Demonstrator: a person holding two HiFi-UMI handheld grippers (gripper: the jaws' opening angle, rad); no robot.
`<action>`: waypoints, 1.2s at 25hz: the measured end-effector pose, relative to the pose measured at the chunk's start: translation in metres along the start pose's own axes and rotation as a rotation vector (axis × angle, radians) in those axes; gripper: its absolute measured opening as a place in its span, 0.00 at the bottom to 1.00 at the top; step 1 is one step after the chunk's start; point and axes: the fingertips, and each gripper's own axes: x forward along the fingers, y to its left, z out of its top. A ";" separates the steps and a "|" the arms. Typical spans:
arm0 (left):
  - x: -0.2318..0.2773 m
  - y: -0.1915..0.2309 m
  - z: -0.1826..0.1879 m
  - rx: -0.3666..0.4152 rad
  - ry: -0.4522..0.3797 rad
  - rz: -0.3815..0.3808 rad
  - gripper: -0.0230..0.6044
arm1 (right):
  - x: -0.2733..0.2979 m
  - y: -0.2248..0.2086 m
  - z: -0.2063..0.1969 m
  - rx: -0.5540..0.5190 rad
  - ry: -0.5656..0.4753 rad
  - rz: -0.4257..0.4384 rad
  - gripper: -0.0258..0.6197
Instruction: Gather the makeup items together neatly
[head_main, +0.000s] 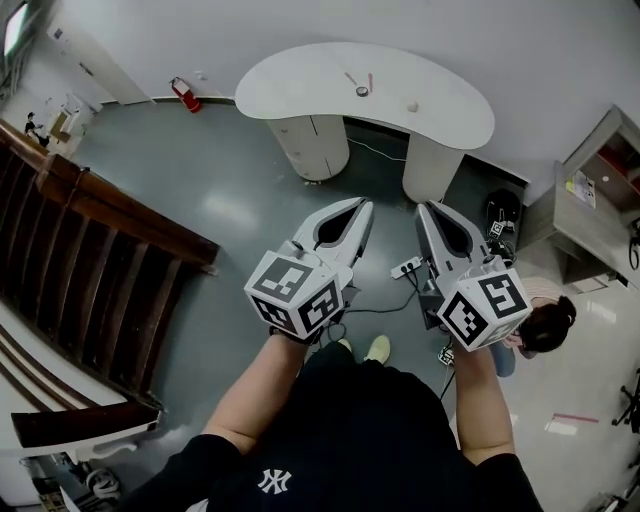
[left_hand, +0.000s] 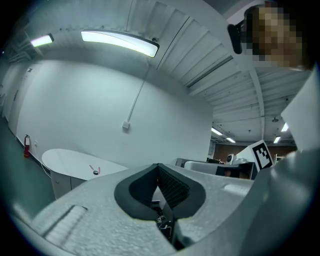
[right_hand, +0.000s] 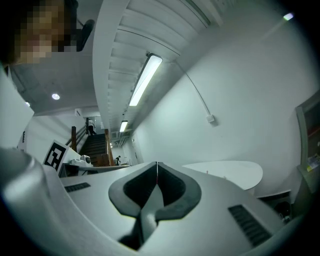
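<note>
A white curved table (head_main: 300, 75) stands ahead, well beyond both grippers. On it lie small makeup items: a pink stick (head_main: 352, 78), a red stick (head_main: 369, 82), a round dark compact (head_main: 362, 91) and a small white ball (head_main: 411, 106). My left gripper (head_main: 362, 203) and right gripper (head_main: 425, 208) are held level side by side over the floor, pointing toward the table. Both are shut with nothing between the fingers. The left gripper view shows its shut tips (left_hand: 158, 165) with the table (left_hand: 65, 160) and compact (left_hand: 95, 172) far off. In the right gripper view the tips (right_hand: 157, 164) meet before the table (right_hand: 230, 172).
A red fire extinguisher (head_main: 183, 95) stands by the back wall. A dark wooden stair railing (head_main: 90, 240) runs along the left. On the grey floor lie a power strip (head_main: 405, 267) and cables. A person (head_main: 545, 325) crouches at the right near a grey cabinet (head_main: 595, 200).
</note>
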 end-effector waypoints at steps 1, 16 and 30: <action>0.002 -0.001 -0.003 -0.001 0.004 0.003 0.05 | 0.000 -0.002 -0.001 -0.011 0.000 -0.003 0.07; 0.055 0.034 0.006 -0.001 0.004 0.005 0.05 | 0.043 -0.044 0.004 -0.023 0.011 -0.023 0.07; 0.172 0.192 0.014 0.006 0.057 -0.070 0.05 | 0.216 -0.124 -0.010 0.007 0.084 -0.124 0.07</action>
